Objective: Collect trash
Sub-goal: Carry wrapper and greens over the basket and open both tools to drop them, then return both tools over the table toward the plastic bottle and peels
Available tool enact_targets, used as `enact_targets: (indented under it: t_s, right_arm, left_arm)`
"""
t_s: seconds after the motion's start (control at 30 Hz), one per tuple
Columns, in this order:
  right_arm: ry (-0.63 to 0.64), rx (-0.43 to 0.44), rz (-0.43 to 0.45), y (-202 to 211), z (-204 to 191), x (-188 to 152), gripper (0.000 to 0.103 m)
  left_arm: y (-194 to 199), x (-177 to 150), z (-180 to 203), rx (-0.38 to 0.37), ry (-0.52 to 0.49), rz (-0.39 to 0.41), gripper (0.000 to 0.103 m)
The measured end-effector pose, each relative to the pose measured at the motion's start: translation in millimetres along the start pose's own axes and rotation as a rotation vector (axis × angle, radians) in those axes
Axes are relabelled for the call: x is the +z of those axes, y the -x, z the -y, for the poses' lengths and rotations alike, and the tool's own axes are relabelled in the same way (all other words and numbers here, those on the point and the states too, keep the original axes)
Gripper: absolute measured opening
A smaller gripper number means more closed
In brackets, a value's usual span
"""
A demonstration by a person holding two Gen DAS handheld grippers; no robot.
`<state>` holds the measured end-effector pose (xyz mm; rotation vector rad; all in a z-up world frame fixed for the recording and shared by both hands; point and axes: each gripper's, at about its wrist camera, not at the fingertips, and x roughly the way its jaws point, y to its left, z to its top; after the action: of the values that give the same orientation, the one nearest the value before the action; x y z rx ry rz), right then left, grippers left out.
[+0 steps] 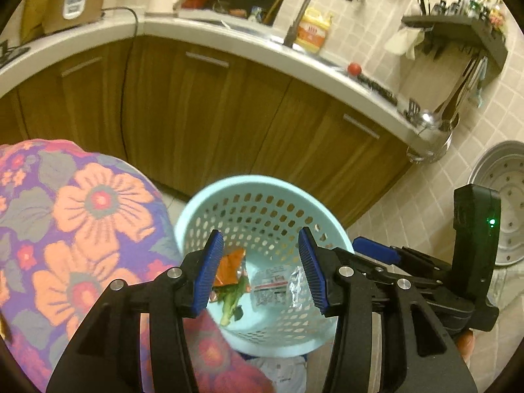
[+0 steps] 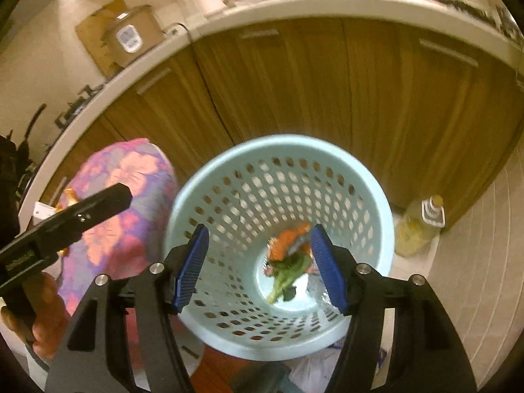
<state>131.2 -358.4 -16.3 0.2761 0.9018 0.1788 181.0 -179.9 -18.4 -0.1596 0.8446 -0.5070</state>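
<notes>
A pale blue perforated basket (image 1: 203,203) (image 2: 327,145) stands on the floor below both grippers. On its bottom lie an orange wrapper (image 1: 231,267) (image 2: 288,240), a green vegetable scrap (image 1: 231,304) (image 2: 288,271) and a crumpled clear plastic wrapper (image 1: 278,285). My left gripper (image 1: 260,233) hangs open over the basket's mouth, with nothing between its blue pads. My right gripper (image 2: 259,231) is open above the basket too, and its pads are also bare. The trash seen between the fingers lies far below them.
A person's floral-print clothing (image 1: 82,229) (image 2: 131,196) bulges just left of the basket. Brown cabinet doors (image 1: 229,114) (image 2: 360,98) stand behind it. A yellow oil bottle (image 2: 419,226) sits on the tiled floor to the right. A round metal steamer plate (image 1: 504,203) leans at the right.
</notes>
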Motion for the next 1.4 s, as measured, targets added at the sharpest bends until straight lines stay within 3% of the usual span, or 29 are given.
enact_targets:
  t_s: [0.43,0.7,0.93,1.07,1.17,1.33,1.4]
  right_arm:
    - [0.227,0.113,0.026,11,-110,-9,0.061]
    - [0.349,0.215,0.009,-1,-191,-21,0.06]
    - [0.449,0.311,-0.017,-22,-265,-33,0.047]
    - [0.453,0.321,-0.047,-49,-294,-35,0.039]
    - [0.449,0.331,-0.069,-68,-308,-37,0.039]
    - [0.405,0.353,-0.151,-103,-317,-37,0.039]
    - [0.394,0.353,-0.181,-113,-318,-37,0.039]
  left_arm:
    - [98,-20,-34,0.077,0.03,0.16,0.046]
    - [181,-64,-85,0.203,0.092,0.246,0.047]
    - [259,-113,-143,0.361,0.116,0.295,0.07]
    - [285,-131,-192,0.405,0.172,0.265,0.073]
    - [287,-139,-219,0.429,0.213,0.232,0.073]
    - [273,-151,-258,0.381,0.29,0.157,0.074]
    - [273,-154,-263,0.333,0.311,0.163,0.074]
